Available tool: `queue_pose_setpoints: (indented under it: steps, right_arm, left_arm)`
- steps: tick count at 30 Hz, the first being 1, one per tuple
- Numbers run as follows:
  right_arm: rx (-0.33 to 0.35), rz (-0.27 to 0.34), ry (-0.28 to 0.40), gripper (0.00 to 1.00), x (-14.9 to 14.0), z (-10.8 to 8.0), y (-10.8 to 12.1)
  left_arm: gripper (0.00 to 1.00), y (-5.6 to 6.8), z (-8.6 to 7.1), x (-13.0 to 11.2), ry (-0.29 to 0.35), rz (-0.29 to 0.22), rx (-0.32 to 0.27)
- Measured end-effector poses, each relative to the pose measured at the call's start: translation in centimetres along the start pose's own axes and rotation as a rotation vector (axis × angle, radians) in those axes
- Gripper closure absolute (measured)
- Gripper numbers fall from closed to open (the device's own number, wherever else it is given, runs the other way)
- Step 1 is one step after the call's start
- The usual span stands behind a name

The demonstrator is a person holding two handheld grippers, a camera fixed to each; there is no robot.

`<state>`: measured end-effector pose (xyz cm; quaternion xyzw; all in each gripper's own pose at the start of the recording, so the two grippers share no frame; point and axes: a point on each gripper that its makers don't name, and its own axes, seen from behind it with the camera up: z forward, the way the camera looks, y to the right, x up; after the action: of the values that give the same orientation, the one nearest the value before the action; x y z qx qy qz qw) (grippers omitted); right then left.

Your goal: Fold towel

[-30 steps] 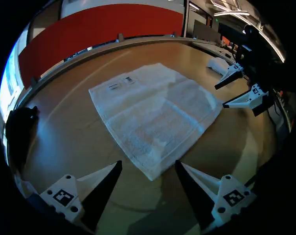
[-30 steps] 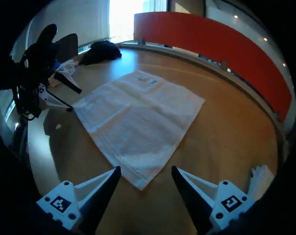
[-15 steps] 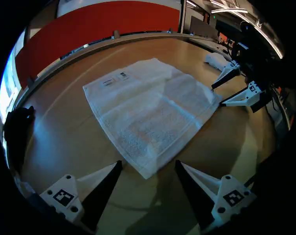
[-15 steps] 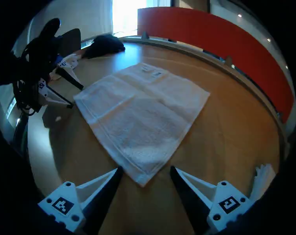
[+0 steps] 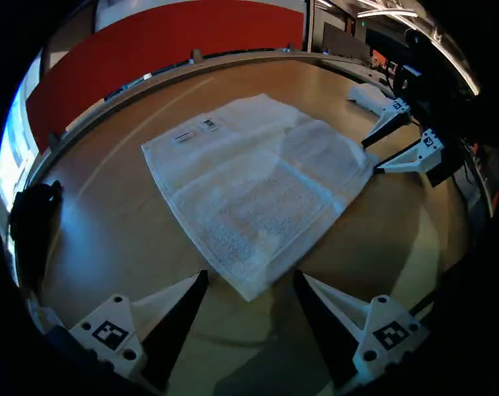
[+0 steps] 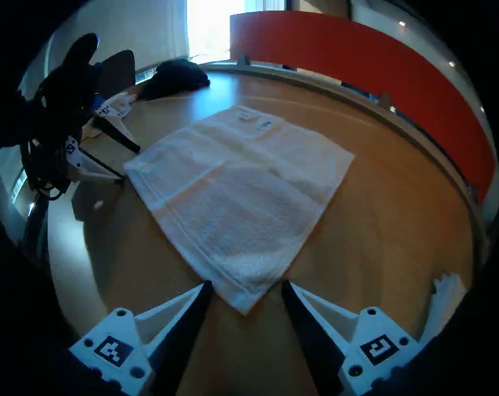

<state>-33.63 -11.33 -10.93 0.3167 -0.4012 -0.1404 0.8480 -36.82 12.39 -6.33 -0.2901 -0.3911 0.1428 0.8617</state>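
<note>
**Count by kind**

One towel at mid-frame, bearing two tags. Two grippers at bottom centre: left gripper, right gripper. One table. One red panel across the top. One dark bundle, upper left. One white cloth, upper right.

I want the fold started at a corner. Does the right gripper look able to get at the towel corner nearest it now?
Probably yes. The right gripper is open, and the towel has its corner lying between the fingers, with only bare table around it.
</note>
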Motion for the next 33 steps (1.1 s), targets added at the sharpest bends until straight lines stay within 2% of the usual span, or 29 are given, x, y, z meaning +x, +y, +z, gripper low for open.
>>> queue_pose_setpoints:
  steps: [8,10,13,17,20,22,33]
  right_arm:
    - [0.006,0.003,0.0,0.48,0.1,0.0,-0.4]
    - [0.007,0.005,-0.002,0.53,0.1,0.0,-0.4]
    - [0.011,0.004,-0.004,0.6,0.1,0.0,-0.5]
    - [0.014,0.001,-0.006,0.74,0.1,0.0,-0.6]
    - [0.026,0.002,-0.006,0.75,0.2,0.0,-1.1]
    - [0.036,0.004,-0.007,0.76,0.2,0.0,-1.4]
    - [0.028,0.02,0.01,0.8,0.9,-0.7,-1.2]
  left_arm:
    - [0.22,-0.1,-0.1,0.0,-0.001,-0.031,0.02]
    - [0.29,0.0,-0.1,0.0,-0.003,-0.032,0.021]
    - [0.43,0.0,-0.1,0.1,-0.004,-0.034,0.024]
    - [0.62,0.0,-0.2,0.2,-0.006,-0.044,0.033]
    - [0.78,-0.2,-0.2,0.2,-0.01,-0.063,0.046]
    - [0.84,-0.3,-0.2,0.2,-0.011,-0.076,0.053]
    - [0.85,0.4,-0.6,0.1,-0.015,-0.125,0.036]
